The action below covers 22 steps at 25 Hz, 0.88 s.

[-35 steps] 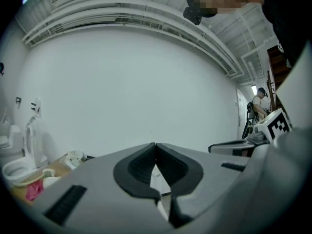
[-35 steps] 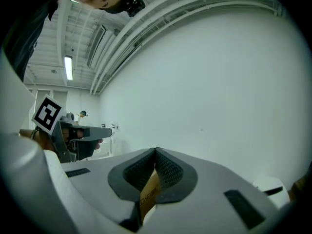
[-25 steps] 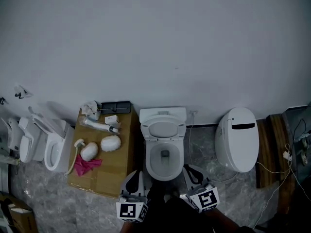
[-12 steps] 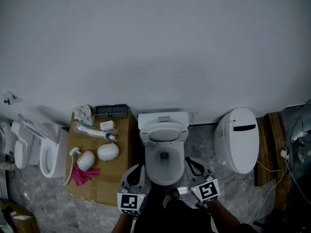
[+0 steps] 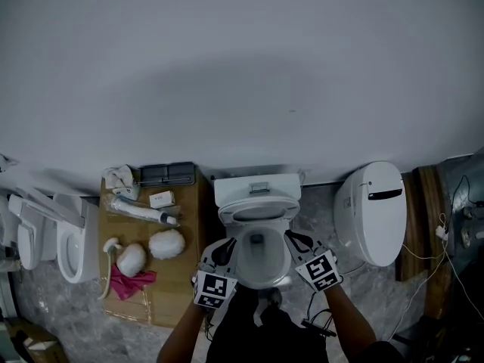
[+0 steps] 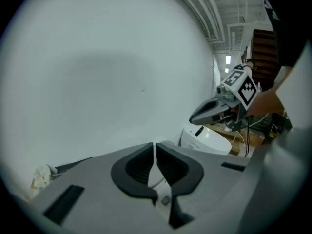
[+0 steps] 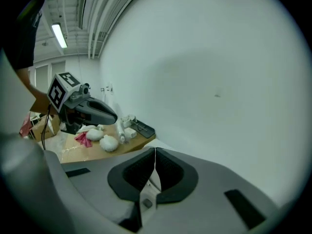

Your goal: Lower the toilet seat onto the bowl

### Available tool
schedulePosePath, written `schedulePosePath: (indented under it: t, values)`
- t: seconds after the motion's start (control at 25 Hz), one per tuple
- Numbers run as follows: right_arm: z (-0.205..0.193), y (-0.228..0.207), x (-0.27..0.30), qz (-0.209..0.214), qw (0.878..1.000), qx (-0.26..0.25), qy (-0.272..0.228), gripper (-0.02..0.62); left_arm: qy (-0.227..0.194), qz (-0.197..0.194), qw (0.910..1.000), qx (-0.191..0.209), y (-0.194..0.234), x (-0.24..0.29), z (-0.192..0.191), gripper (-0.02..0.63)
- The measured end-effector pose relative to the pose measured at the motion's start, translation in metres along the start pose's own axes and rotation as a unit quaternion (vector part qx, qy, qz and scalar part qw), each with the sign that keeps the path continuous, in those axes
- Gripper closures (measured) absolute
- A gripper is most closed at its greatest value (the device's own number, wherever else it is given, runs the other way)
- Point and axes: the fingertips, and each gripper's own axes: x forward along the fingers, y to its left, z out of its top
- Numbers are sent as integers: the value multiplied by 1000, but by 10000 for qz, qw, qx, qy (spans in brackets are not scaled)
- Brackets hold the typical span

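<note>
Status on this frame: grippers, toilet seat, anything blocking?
Left gripper and right gripper shut, empty, flanking the bowl. Toilet seat looks raised, untouched. No visible obstruction.

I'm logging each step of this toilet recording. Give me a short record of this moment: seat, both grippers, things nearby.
seat: toilet seat looks raised, leaning back toward the tank, not yet on the bowl
left gripper: shut, empty, by the bowl's left side
right gripper: shut, empty, by the bowl's right side
nearby: pink cloth on a brown board at left; closed toilet at right
</note>
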Motion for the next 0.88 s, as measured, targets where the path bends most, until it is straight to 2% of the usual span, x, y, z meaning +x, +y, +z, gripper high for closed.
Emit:
schedulePosePath:
  t: [0.04,0.08,0.12,0.2,0.28,0.32,0.48,0.72,0.88]
  values:
    - [-6,-4,11,35,9999,-71,139,571,122,-148,9997,121,2,12,-7,571]
    - [-11,-9,23,58,9995,-151,284,569,230,-304,9990,247,3,24,-13,502]
    - [-17,-15,33,65,9988,-234,433,569,325,-442,9978,379,5,35,-18,478]
    - [-31,-30,53,28,9962,-419,762,554,503,-637,9946,651,8,56,-29,476]
    - [-44,-42,72,-13,9917,-667,1102,478,676,-764,9909,874,12,73,-40,472]
    - [-49,-47,81,-15,9890,-803,1243,474,745,-809,9895,937,15,80,-44,469]
    - [-67,-59,116,44,9763,-1380,1665,474,891,-939,9876,883,27,104,-54,469]
    - [-98,-73,156,139,9498,-2132,2287,474,870,-1035,9877,784,30,117,-54,469]
    - [-102,-79,157,127,9420,-2356,2386,509,919,-1156,9859,783,24,120,-60,469]
